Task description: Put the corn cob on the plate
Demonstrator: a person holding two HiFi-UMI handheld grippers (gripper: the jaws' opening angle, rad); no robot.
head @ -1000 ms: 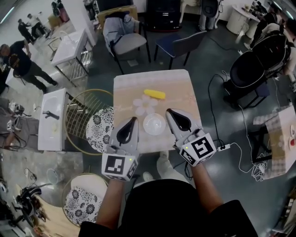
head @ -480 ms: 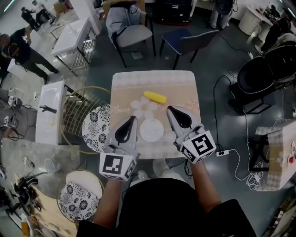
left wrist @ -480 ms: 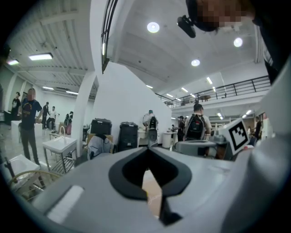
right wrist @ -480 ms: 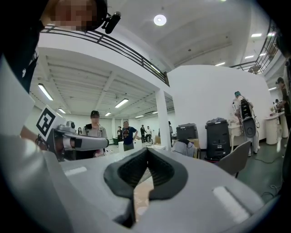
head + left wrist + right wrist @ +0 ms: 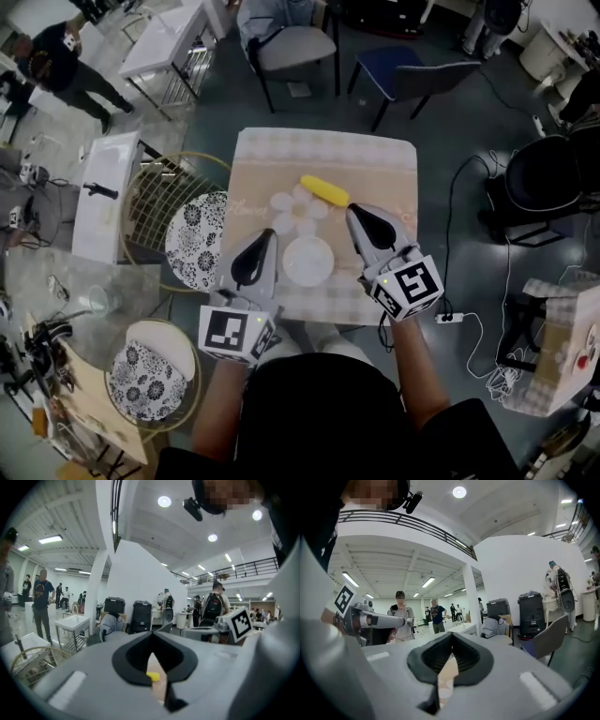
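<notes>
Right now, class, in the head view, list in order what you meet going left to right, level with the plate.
patterned round seat → left gripper → plate → right gripper. The corn cob lies farther back, within the plate's span, so it is left out.

The square beige table [image 5: 281,159], a white flower print [image 5: 298,206] at its middle, carries a yellow corn cob [image 5: 324,191] beside the print and an empty white plate [image 5: 308,260] nearer the person.
</notes>
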